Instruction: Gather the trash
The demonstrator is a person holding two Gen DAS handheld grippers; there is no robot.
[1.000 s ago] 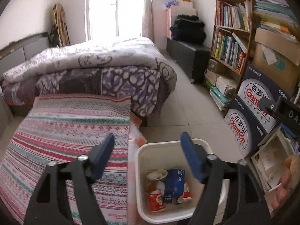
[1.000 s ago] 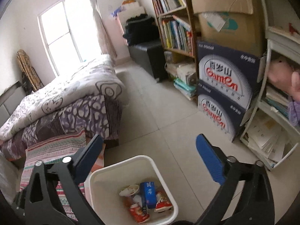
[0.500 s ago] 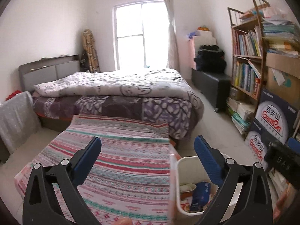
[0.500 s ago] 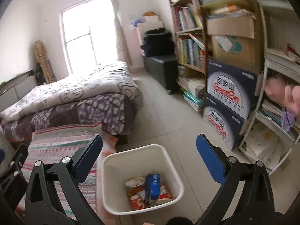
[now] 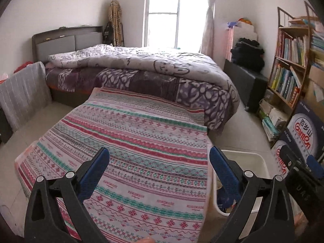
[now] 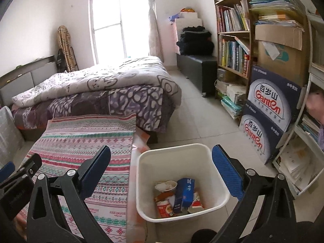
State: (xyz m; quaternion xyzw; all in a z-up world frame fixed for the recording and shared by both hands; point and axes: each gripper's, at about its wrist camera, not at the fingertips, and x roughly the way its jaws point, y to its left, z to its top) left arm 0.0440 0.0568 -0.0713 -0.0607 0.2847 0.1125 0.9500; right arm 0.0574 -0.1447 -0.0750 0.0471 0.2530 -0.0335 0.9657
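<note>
A white plastic bin [image 6: 202, 151] stands on the tiled floor beside a cloth-covered table. Inside lie a blue carton [image 6: 185, 191], a red cup [image 6: 165, 208], a paper bowl [image 6: 165, 186] and other wrappers. My right gripper [image 6: 162, 172] hangs open above the bin with nothing between its blue pads. My left gripper [image 5: 159, 171] is open and empty over the striped tablecloth [image 5: 131, 141]. In the left wrist view the bin [image 5: 255, 160] shows only at the right, partly hidden behind the right finger. The other gripper's black body shows at the edge of each view.
A bed with a grey and purple quilt [image 6: 105, 93] stands behind the table. Bookshelves [image 6: 232, 40] and blue printed boxes [image 6: 269, 117] line the right wall. A black bench [image 6: 196, 66] sits near the window. Tiled floor [image 6: 198, 121] lies between bed and shelves.
Both views have swung left and pulled back from the bin. The left gripper now looks over the tablecloth instead of the bin, with its jaws wider. The right gripper stays open.
</note>
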